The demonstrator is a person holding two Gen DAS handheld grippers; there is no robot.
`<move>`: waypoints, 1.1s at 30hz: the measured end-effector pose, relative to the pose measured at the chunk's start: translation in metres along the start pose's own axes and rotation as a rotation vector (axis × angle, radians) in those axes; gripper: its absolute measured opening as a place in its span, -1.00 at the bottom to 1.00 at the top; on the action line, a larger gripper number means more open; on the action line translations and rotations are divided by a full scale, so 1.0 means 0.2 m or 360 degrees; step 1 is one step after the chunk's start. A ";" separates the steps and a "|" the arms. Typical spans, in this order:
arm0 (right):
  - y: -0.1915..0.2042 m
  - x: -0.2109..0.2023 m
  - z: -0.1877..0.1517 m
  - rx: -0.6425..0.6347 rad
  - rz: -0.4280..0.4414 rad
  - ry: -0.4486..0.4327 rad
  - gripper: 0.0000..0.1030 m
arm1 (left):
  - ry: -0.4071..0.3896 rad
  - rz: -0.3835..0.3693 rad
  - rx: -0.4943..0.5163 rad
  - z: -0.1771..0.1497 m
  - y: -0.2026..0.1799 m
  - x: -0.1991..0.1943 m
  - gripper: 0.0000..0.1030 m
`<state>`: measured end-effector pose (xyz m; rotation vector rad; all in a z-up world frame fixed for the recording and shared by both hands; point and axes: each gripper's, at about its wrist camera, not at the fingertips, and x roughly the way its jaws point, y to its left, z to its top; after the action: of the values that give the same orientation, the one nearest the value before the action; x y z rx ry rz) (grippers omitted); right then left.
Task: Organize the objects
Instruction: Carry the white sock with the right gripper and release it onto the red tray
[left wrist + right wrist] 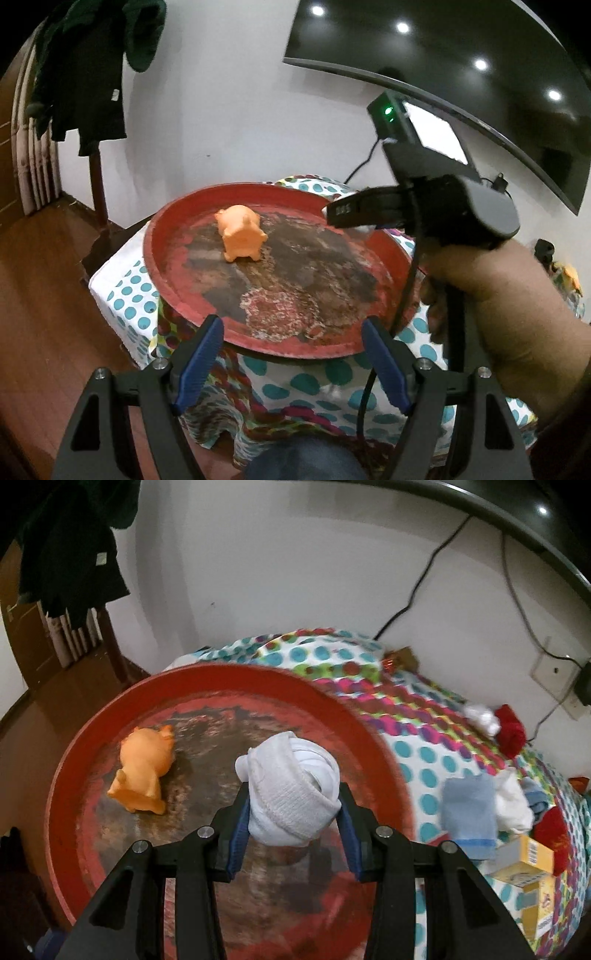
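A round red tray [173, 291] [74, 760] with a worn dark centre sits on a dotted tablecloth. An orange toy pig [242, 232] [144, 771] stands on the tray. My right gripper [293, 808] is shut on a rolled white sock [291, 790] and holds it above the tray's middle. In the left wrist view the right gripper's body [436, 206] reaches over the tray's right rim, held by a hand [498, 306]. My left gripper [293, 343] is open at the tray's near rim, with nothing between its fingers.
To the right of the tray lie a folded blue sock [469, 816], white cloth [513, 805], red cloth [511, 731] and a yellow carton [528, 864]. A black cable [417, 590] runs down the white wall. A dark coat [92, 66] hangs on a stand at the left.
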<state>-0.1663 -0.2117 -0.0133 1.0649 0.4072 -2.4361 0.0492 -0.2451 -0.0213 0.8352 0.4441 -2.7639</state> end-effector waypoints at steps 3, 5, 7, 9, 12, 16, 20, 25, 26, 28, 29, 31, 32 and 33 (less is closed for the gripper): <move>0.06 0.04 0.00 -0.0019 0.0023 0.0024 -0.22 | 0.0009 0.0014 -0.0040 0.01 0.03 0.00 0.54; 0.10 0.07 0.00 -0.0053 0.0025 0.0039 -0.21 | 0.0015 0.0023 -0.0061 0.01 0.04 0.01 0.54; 0.12 0.09 0.00 -0.0068 0.0029 0.0062 -0.21 | 0.0016 0.0029 -0.0067 0.01 0.05 0.01 0.54; 0.14 0.12 0.00 -0.0068 0.0037 0.0090 -0.21 | 0.0022 0.0036 -0.0072 0.01 0.05 0.02 0.54; 0.15 0.17 -0.02 -0.0055 0.0059 0.0138 -0.21 | 0.0041 0.0043 -0.0079 0.01 0.05 0.03 0.54; 0.16 0.20 -0.04 -0.0050 0.0067 0.0171 -0.21 | 0.0050 0.0043 -0.0083 0.01 0.05 0.03 0.54; 0.17 0.19 -0.03 -0.0073 0.0062 0.0163 -0.21 | 0.0045 0.0048 -0.0080 0.00 0.05 0.04 0.54; 0.16 0.20 -0.03 -0.0071 0.0060 0.0168 -0.21 | 0.0049 0.0050 -0.0088 0.00 0.05 0.04 0.54; 0.16 0.20 -0.03 -0.0071 0.0059 0.0168 -0.21 | 0.0049 0.0050 -0.0088 0.00 0.05 0.04 0.54; 0.16 0.21 -0.03 -0.0074 0.0056 0.0176 -0.21 | 0.0051 0.0051 -0.0088 0.00 0.05 0.04 0.54; 0.16 0.21 -0.03 -0.0078 0.0054 0.0179 -0.21 | 0.0053 0.0052 -0.0088 0.00 0.05 0.04 0.54; 0.17 0.22 -0.03 -0.0082 0.0055 0.0198 -0.14 | 0.0059 0.0054 -0.0086 0.00 0.05 0.04 0.54; 0.17 0.23 -0.03 -0.0081 0.0058 0.0232 -0.11 | 0.0060 0.0056 -0.0087 0.00 0.05 0.04 0.54; 0.16 0.23 -0.03 -0.0080 0.0058 0.0244 -0.06 | 0.0058 0.0058 -0.0090 0.00 0.05 0.04 0.54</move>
<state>-0.1737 -0.2499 -0.0550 1.2304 0.4916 -2.3082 0.0452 -0.2557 -0.0282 0.8726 0.5057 -2.6938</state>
